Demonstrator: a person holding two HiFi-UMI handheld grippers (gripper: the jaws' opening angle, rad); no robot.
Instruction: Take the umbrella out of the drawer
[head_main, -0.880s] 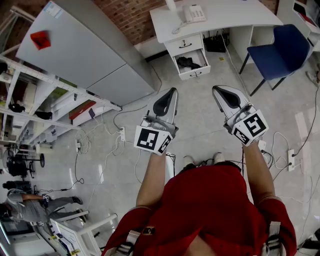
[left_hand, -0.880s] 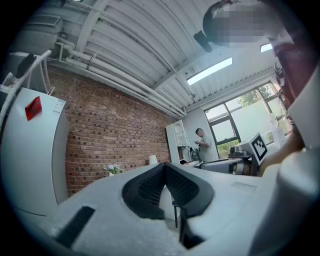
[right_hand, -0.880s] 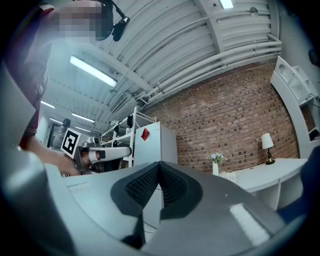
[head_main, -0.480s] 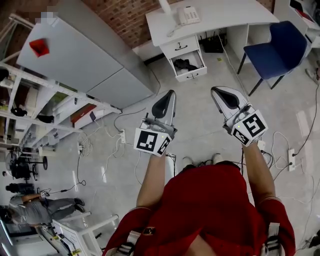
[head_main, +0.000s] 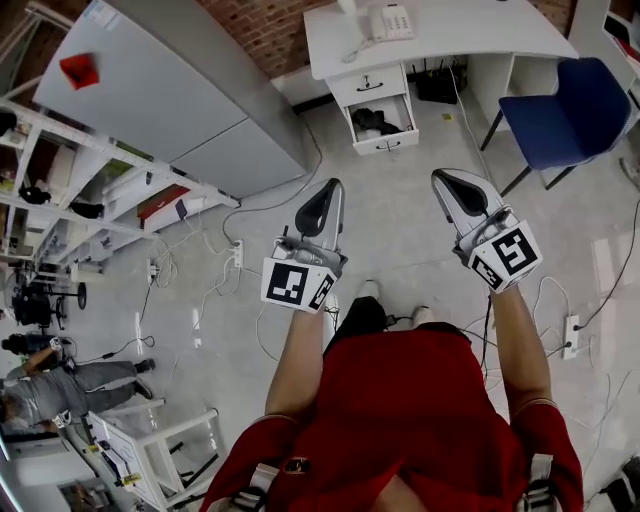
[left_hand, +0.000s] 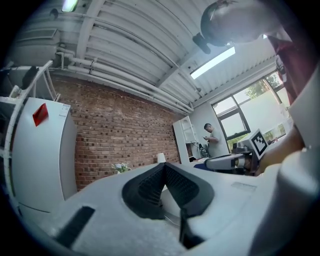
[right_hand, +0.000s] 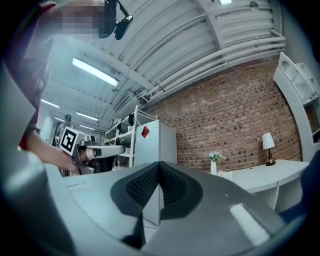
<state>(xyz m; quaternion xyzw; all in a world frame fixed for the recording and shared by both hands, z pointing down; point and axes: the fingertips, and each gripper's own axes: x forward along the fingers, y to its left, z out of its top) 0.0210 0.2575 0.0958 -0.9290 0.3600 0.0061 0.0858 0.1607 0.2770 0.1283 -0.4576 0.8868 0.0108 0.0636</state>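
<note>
Head view: white desk (head_main: 470, 30) at top of frame against brick wall (head_main: 260, 30), phone (head_main: 390, 20) on its top. Drawer unit under desk's left end (as pictured): upper drawer (head_main: 368, 84) shut, lower drawer (head_main: 392, 146) pulled open. Umbrella (head_main: 372, 121) = dark bundle lying inside open drawer, untouched. Blue chair (head_main: 565, 105) just right of desk. Grey cabinet (head_main: 170, 100) w/ red tag (head_main: 80, 72) left of desk, along same wall. Person stands on floor well short of desk, both grippers held out level toward it, well apart from drawer. Left gripper (head_main: 334, 183): fingers closed, tips meet, nothing betw. them; confirmed in left gripper view (left_hand: 164, 167), pads touching at tip. Right gripper (head_main: 438, 177): fingers closed, empty; right gripper view (right_hand: 159, 165) shows pads together, desk w/ lamp (right_hand: 269, 145) and flower vase (right_hand: 214, 161) beyond. Cables (head_main: 250, 215) on floor left of desk, nearer person.
</note>
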